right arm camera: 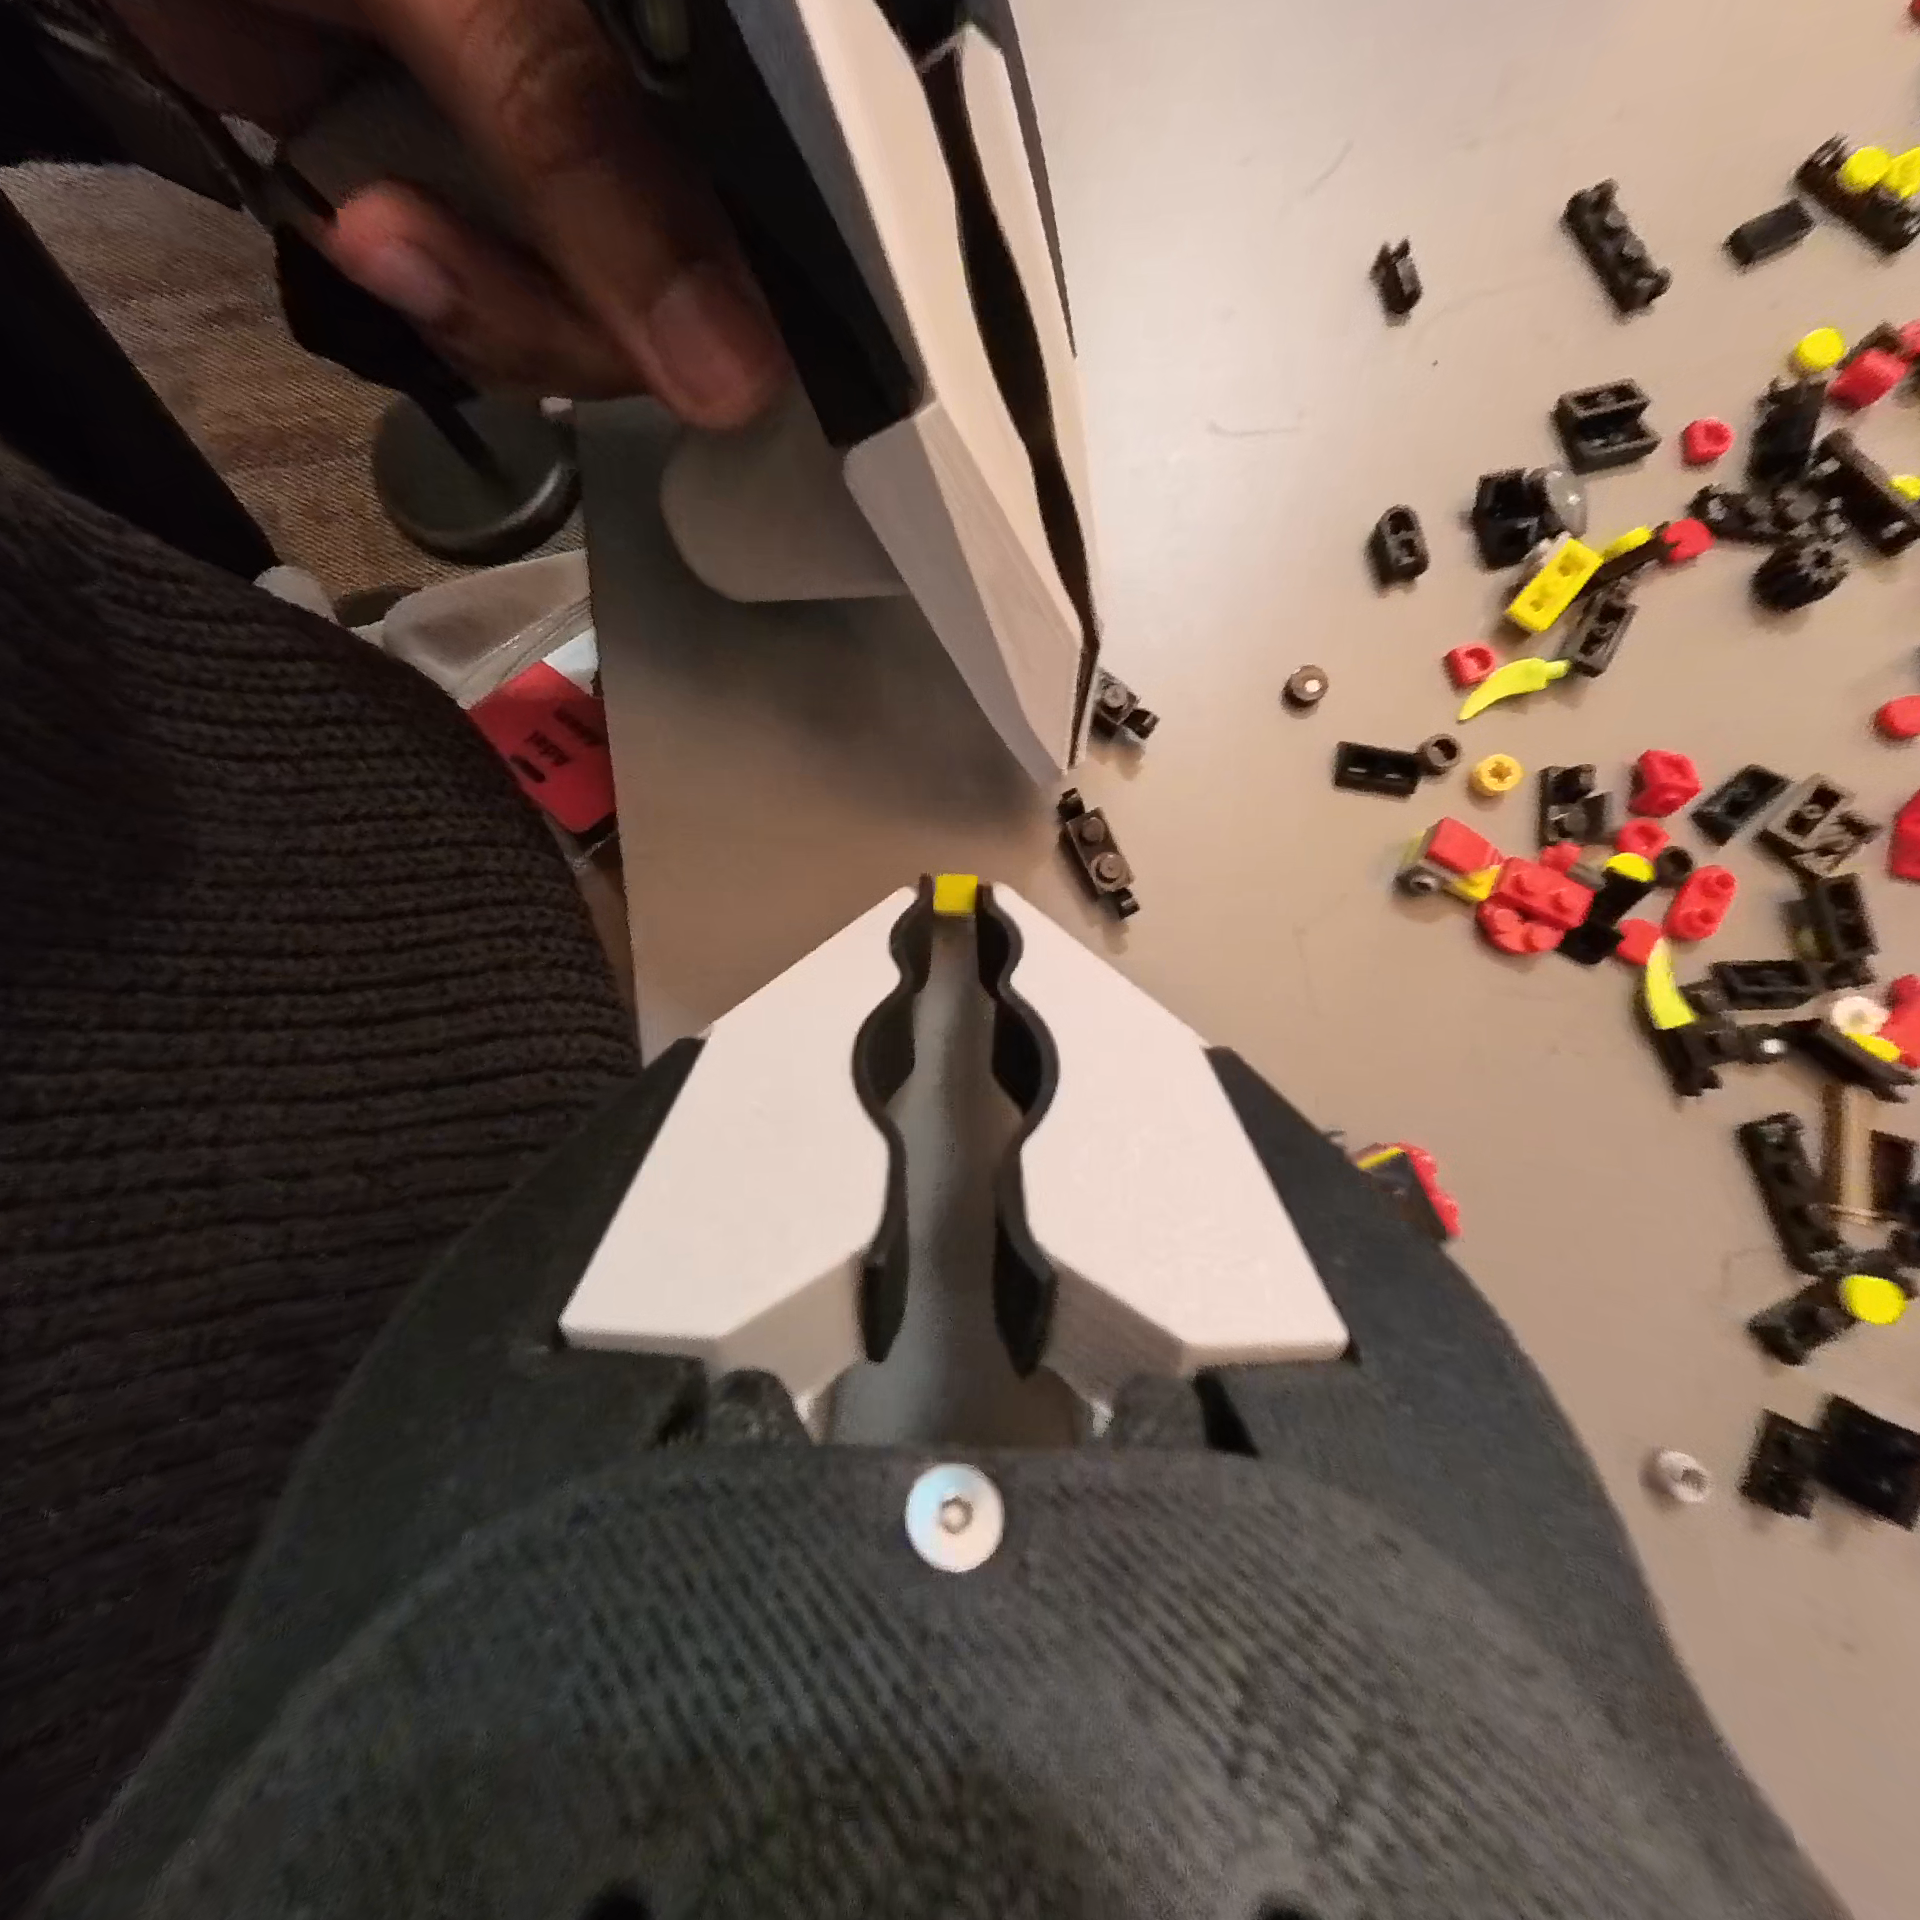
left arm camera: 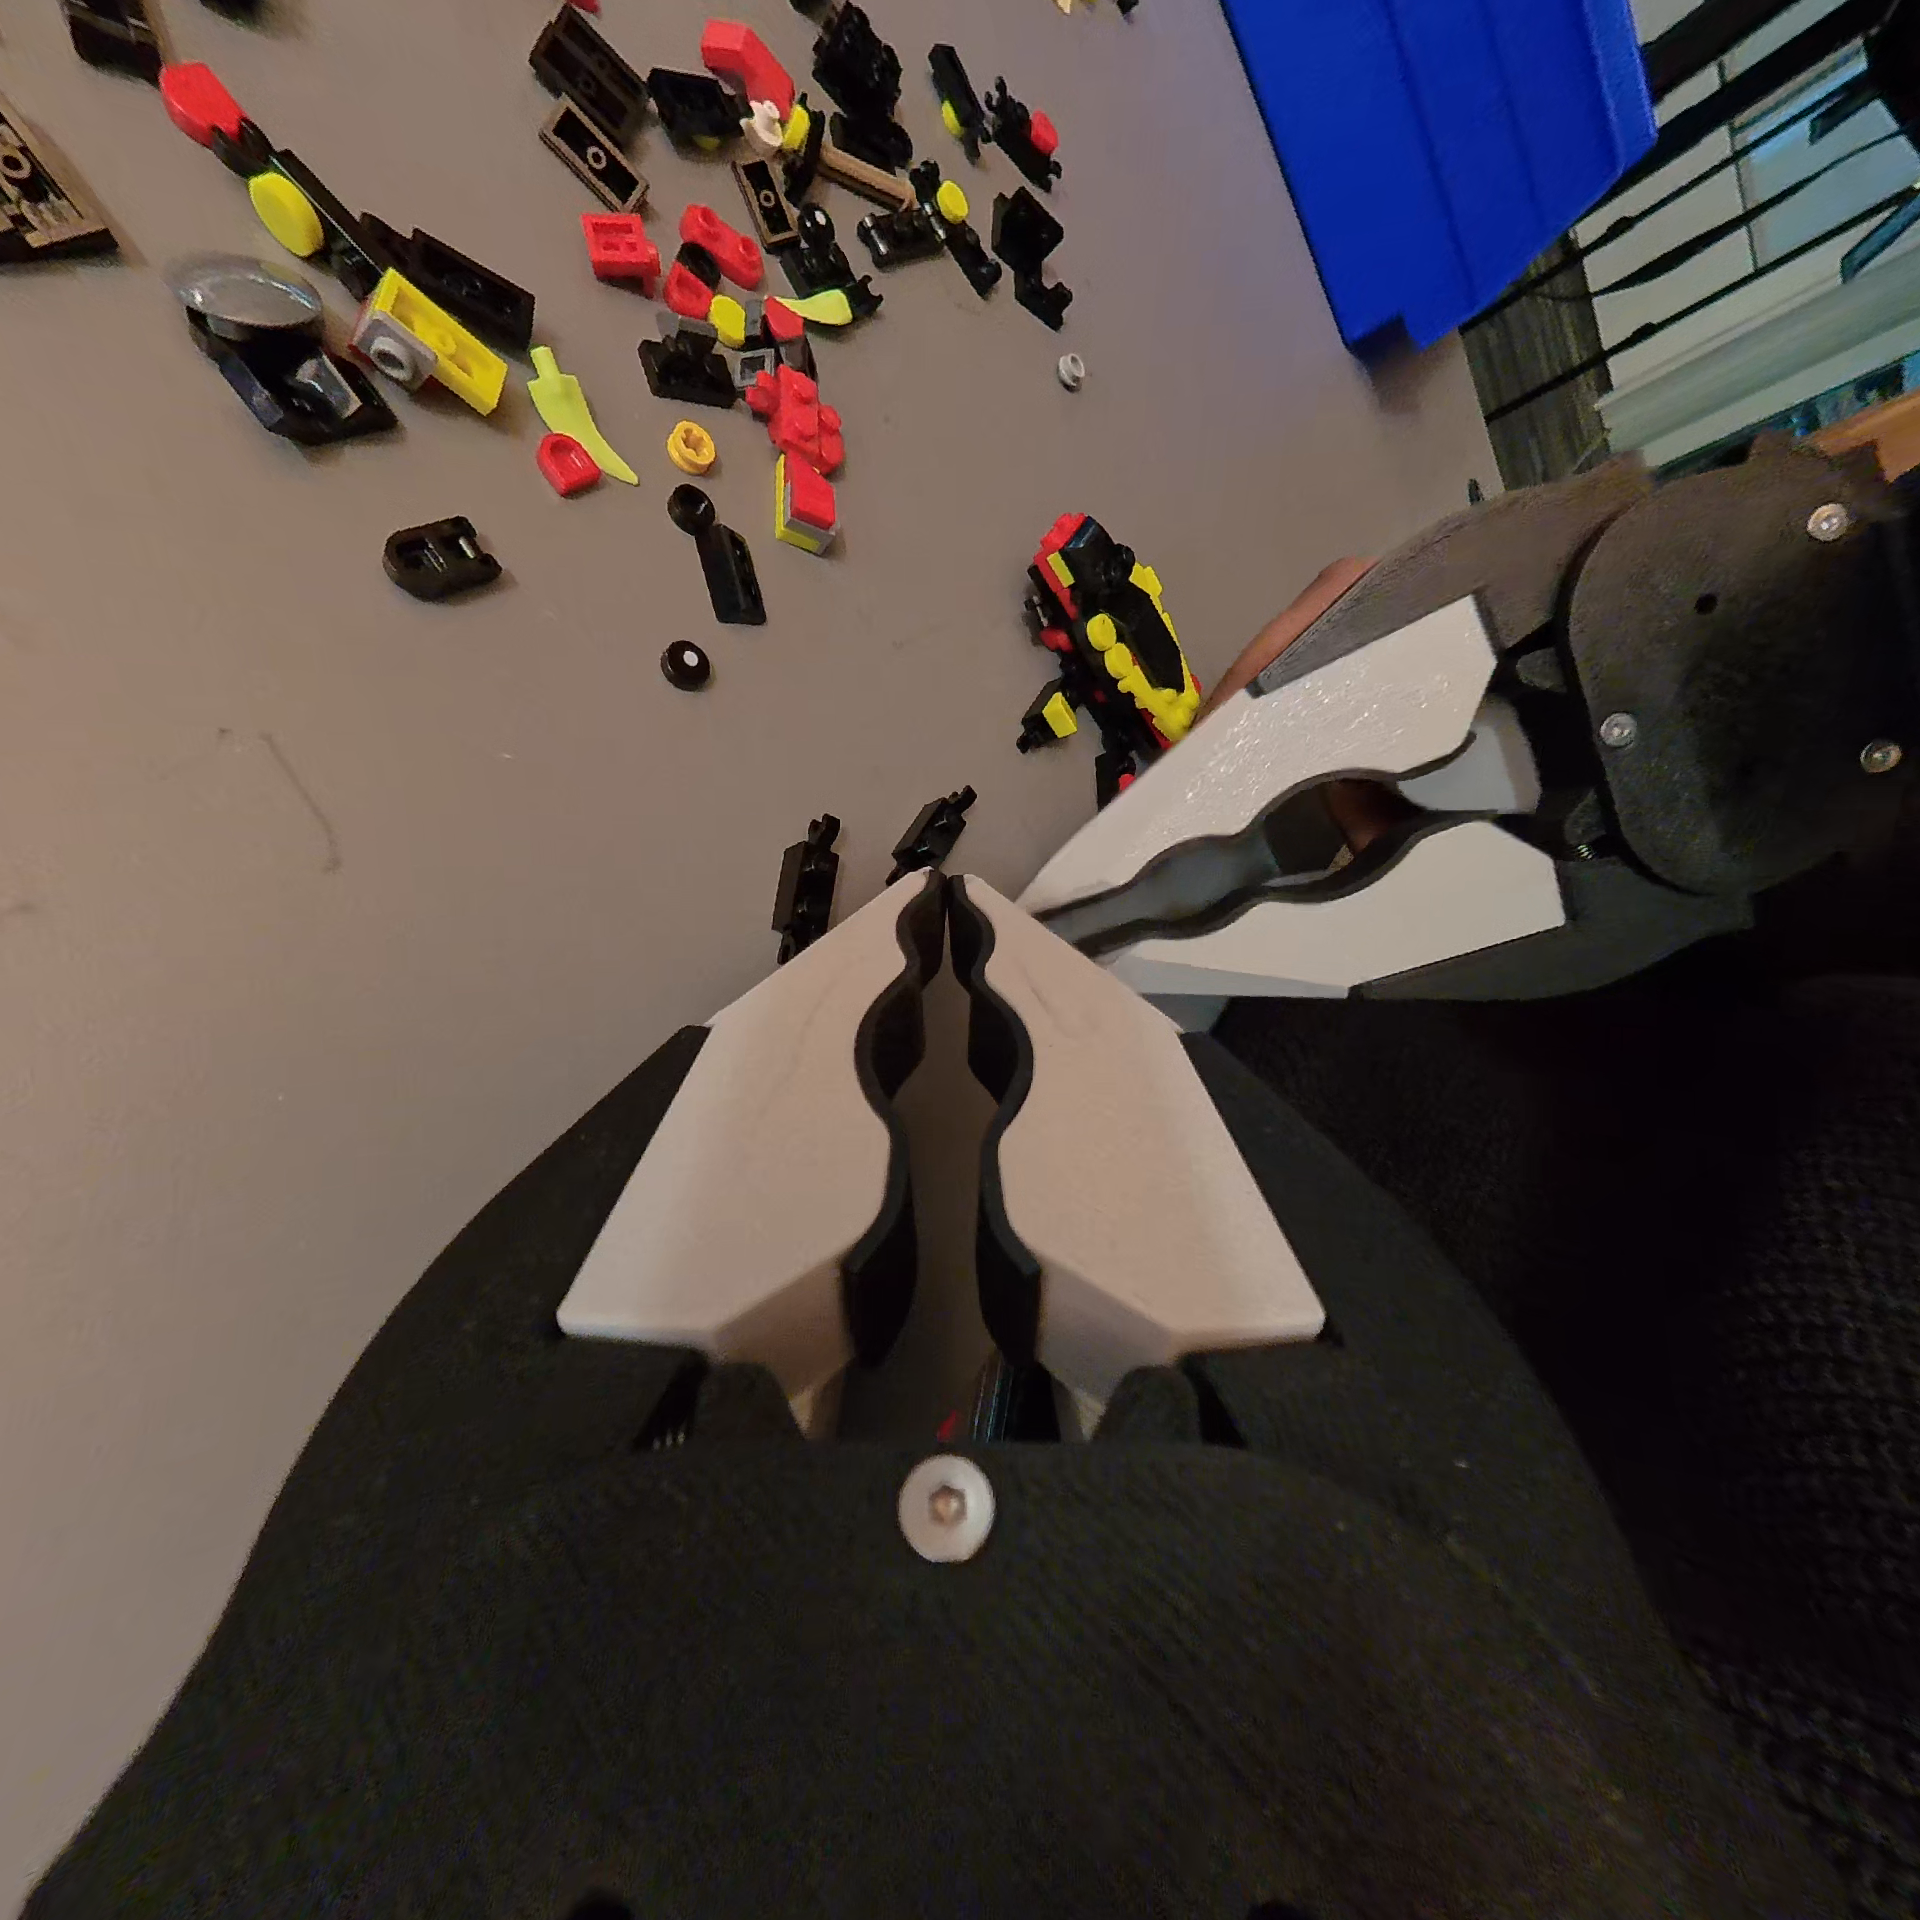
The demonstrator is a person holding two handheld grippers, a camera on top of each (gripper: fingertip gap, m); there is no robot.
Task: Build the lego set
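Nearest us, our right claw (right arm camera: 955,896) pinches a small yellow piece (right arm camera: 954,894) at its tips, above the grey counter (right arm camera: 1299,312). Our left claw (left arm camera: 943,885) is closed tip to tip, and we cannot tell whether anything sits between them. Just beyond lie two black clip pieces (left arm camera: 808,883). Farther out stands the partly built model (left arm camera: 1117,644), then the loose bricks (left arm camera: 727,301), then a blue bin (left arm camera: 1444,156).

Likely a lab or workshop bench: plain grey tabletop (left arm camera: 312,935), blue plastic storage bin (left arm camera: 1444,156) at one o'clock, cabling behind it.
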